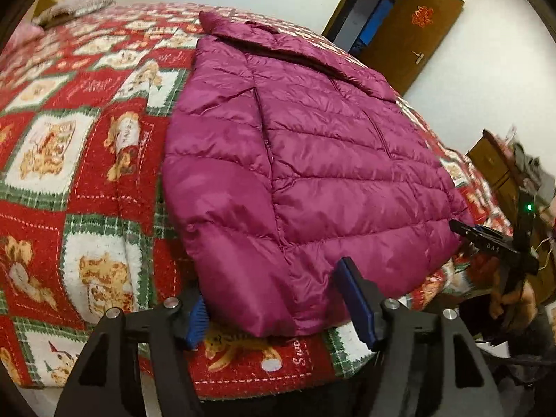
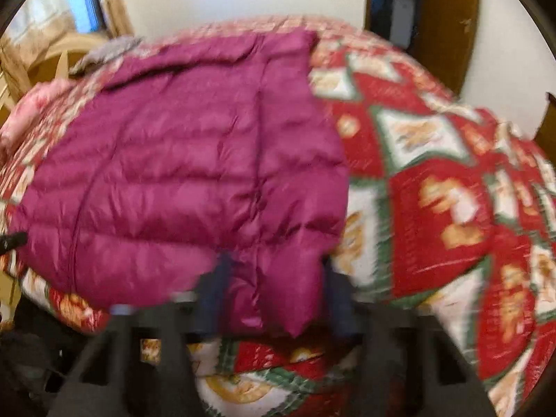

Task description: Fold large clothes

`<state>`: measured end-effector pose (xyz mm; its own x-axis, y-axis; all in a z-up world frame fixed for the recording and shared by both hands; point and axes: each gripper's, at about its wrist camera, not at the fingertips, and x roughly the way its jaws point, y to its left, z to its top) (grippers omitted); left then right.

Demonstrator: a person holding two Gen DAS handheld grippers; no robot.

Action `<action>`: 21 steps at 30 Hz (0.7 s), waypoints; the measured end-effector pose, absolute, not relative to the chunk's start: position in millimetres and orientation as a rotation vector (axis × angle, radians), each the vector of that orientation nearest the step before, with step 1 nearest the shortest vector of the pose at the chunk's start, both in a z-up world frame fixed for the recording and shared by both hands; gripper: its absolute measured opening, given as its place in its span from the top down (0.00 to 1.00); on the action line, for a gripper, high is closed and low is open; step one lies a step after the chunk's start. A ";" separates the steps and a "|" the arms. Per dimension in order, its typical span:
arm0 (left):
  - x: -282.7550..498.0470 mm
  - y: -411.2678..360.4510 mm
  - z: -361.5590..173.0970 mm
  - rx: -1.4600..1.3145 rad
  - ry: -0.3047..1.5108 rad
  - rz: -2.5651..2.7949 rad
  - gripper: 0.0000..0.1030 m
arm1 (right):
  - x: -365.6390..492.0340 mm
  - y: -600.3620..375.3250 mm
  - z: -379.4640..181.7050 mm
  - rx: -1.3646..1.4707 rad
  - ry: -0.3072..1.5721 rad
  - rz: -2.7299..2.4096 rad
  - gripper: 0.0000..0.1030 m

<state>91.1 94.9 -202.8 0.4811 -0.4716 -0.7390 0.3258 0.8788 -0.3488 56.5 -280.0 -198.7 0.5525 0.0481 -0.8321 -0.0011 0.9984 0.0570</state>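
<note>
A magenta quilted down jacket (image 1: 312, 160) lies flat on the bed, collar at the far end and hem toward me. My left gripper (image 1: 274, 299) straddles the hem near its left corner; its blue-padded fingers (image 1: 354, 295) stand wide apart, and the fabric between them is not pinched. In the blurred right wrist view the jacket (image 2: 180, 173) fills the left half. My right gripper (image 2: 278, 285) sits at the hem's right corner, with puffy fabric bunched tight between its two dark fingers. The right gripper (image 1: 462, 229) also shows at the jacket's right edge in the left wrist view.
The bed carries a red, green and white patchwork blanket (image 1: 87, 146) with bear pictures. A grey pillow (image 1: 76, 7) lies at the headboard end. A brown wooden door (image 1: 406, 34) stands open in the white wall behind, and a wooden cabinet (image 1: 500, 173) stands to the right.
</note>
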 end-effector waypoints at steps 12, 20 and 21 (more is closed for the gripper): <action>81.0 117.8 -159.2 -0.269 0.794 -0.593 0.92 | 37.9 -300.3 -152.3 0.340 0.852 0.230 0.88; 60.2 133.4 -101.3 -0.296 0.595 -0.780 0.93 | 15.9 -282.2 -107.6 0.311 0.758 0.324 0.88; 55.3 134.8 -93.1 -0.282 0.565 -0.806 0.93 | 10.3 -283.0 -103.8 0.306 0.748 0.326 0.88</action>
